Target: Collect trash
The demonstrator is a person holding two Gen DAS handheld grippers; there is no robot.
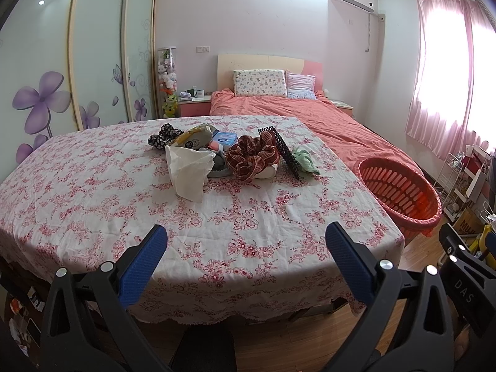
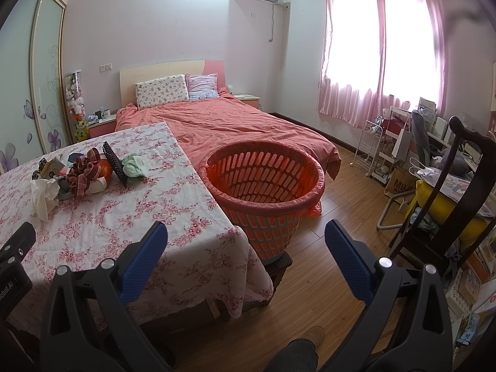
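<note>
A pile of items lies on the floral-clothed table [image 1: 93, 192]: a crumpled white tissue [image 1: 189, 173], a plaid scrunchie [image 1: 252, 156], a black perforated strip [image 1: 286, 152], a green cloth [image 1: 305, 159], a yellow-grey packet [image 1: 195, 136] and a black patterned scrunchie [image 1: 162, 136]. An orange basket [image 2: 263, 183] lined with a red bag stands at the table's right edge. My left gripper [image 1: 246, 254] is open and empty above the table's near edge. My right gripper [image 2: 246, 254] is open and empty over the table corner, in front of the basket.
A bed [image 2: 223, 124] with an orange cover lies behind the table. A dark wooden chair [image 2: 458, 192] with clutter and a white wire rack [image 2: 372, 152] stand at the right. Wood floor [image 2: 341, 223] lies between basket and chair.
</note>
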